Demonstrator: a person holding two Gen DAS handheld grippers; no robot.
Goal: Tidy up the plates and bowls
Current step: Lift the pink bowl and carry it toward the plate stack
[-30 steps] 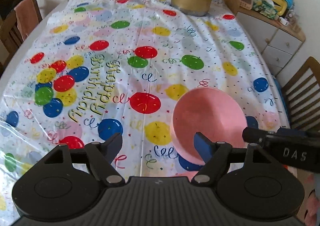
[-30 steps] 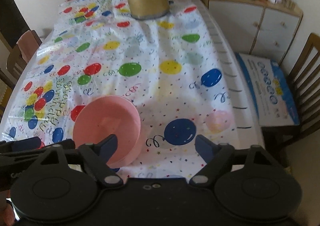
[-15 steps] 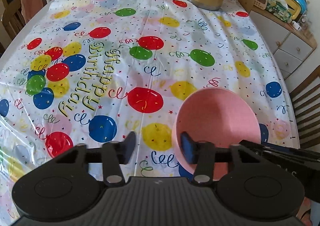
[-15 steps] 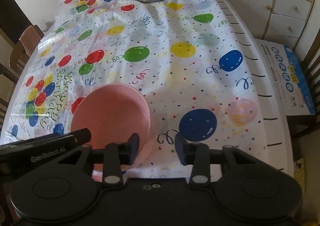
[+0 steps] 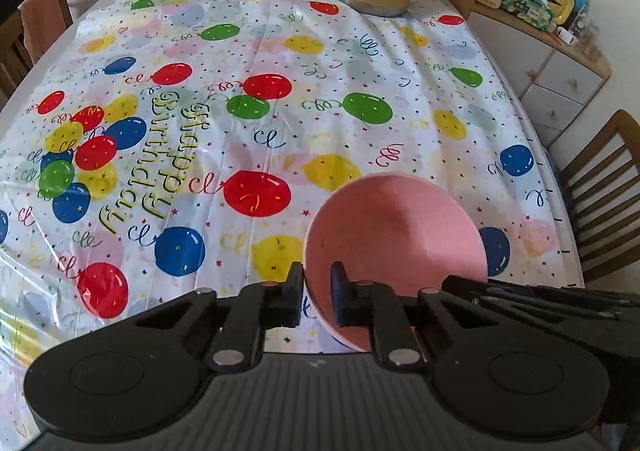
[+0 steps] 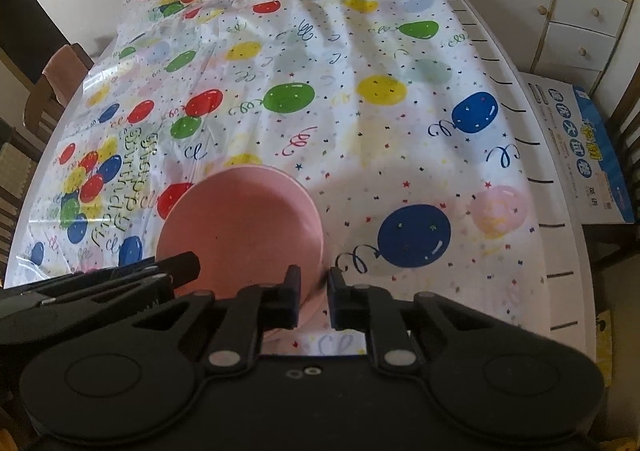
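Both tools have just been closing onto the pink bowl (image 5: pixel 394 235): the left tool (image 5: pixel 317 293), a second ago spread wide with the bowl wall off by its right finger, now pinches the rim at the bowl's 7 o'clock edge. The right tool (image 6: pixel 313 297) likewise narrows from wide apart to a tight clamp on the rim at the bowl's 5 o'clock edge, one finger inside and one outside.

Soft daylight, pretty bright; glare on the glossy balloon-print plastic tablecloth (image 5: pixel 280 51), heavy fisheye bending at edges, slightly soft focus overall.
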